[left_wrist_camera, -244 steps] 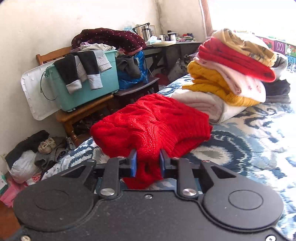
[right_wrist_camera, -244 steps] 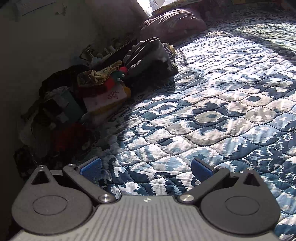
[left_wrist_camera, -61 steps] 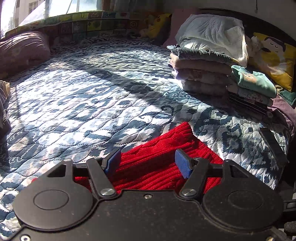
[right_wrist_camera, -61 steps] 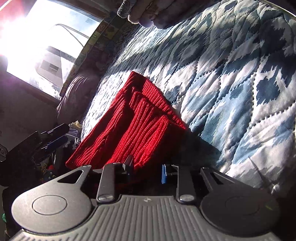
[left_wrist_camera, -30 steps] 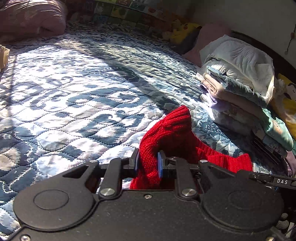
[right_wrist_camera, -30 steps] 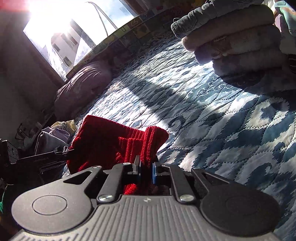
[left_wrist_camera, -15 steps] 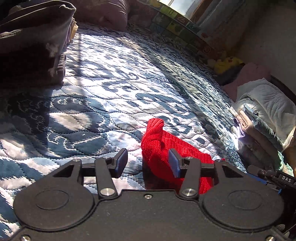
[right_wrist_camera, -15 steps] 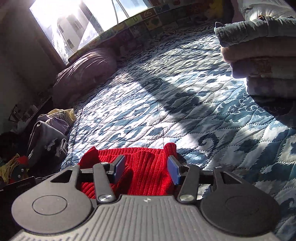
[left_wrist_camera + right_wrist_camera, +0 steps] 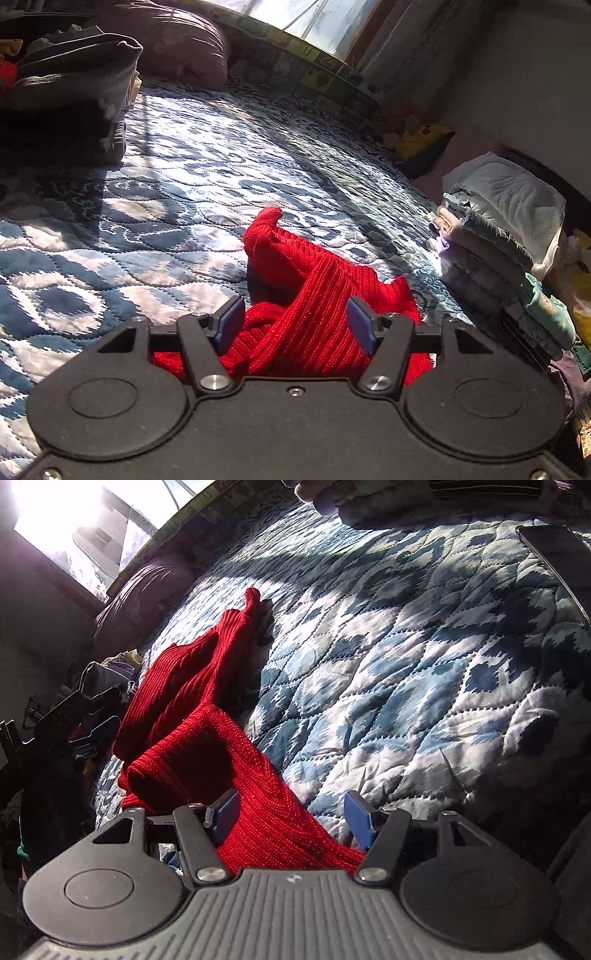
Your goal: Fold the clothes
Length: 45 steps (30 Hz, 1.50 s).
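Red sweater (image 9: 314, 314) near edge (both views) hidden.

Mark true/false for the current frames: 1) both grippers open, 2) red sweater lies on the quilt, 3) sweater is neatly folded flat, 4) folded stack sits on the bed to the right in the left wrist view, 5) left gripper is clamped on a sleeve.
1) True: left gripper and right gripper are both open.
2) True: the red knit sweater rests on the blue patterned quilt.
3) False: it is rumpled, with a sleeve trailing out.
4) True: the stack of folded clothes sits at right.
5) False: its jaws stand apart, gripping nothing.
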Tool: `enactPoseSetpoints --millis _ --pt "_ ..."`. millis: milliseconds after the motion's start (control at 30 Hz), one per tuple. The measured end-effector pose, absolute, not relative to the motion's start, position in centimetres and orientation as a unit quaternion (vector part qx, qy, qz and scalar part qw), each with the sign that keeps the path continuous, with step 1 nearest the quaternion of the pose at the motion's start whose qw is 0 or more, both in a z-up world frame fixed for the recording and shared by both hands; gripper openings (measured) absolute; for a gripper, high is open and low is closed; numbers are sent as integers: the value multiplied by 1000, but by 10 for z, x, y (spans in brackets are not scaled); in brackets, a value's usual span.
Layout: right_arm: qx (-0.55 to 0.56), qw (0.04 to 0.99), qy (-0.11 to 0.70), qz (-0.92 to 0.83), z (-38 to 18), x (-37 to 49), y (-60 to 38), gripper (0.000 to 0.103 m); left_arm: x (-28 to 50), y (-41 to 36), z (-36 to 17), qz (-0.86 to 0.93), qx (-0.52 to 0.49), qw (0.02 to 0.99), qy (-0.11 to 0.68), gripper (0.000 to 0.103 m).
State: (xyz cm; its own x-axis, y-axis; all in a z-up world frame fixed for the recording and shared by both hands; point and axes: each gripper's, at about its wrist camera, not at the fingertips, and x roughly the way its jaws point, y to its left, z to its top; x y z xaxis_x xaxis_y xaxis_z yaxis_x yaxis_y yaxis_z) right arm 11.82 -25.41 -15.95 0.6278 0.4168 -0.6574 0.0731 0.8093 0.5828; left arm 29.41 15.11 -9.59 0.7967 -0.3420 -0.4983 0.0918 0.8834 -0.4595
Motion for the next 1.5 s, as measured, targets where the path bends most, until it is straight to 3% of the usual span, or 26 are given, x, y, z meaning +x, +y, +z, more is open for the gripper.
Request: enactPoseSetpoints --millis 100,167,300,400,467,533,933,1500 --pt "233 873 417 97 -161 103 -249 73 304 148 -104 -132 -219 917 307 60" --pt "204 882 412 99 -158 100 -243 68 311 146 -109 -142 -225 912 313 59" --pt "147 899 401 102 -154 95 -233 38 321 138 -115 -159 -225 906 321 56" --pt "103 908 392 104 -150 91 -225 13 320 131 -115 -157 -217 910 316 23" --pt "74 914 385 105 -148 89 -220 13 318 129 -114 -148 -213 914 313 8" --pt "46 919 378 106 -145 86 -215 13 315 138 -113 -134 -238 912 305 6" --pt "-37 952 300 53 -98 116 -250 12 253 229 -97 -23 -367 901 232 5" --pt "-200 919 339 -14 -97 274 -300 11 199 266 -123 46 -387 882 266 5"
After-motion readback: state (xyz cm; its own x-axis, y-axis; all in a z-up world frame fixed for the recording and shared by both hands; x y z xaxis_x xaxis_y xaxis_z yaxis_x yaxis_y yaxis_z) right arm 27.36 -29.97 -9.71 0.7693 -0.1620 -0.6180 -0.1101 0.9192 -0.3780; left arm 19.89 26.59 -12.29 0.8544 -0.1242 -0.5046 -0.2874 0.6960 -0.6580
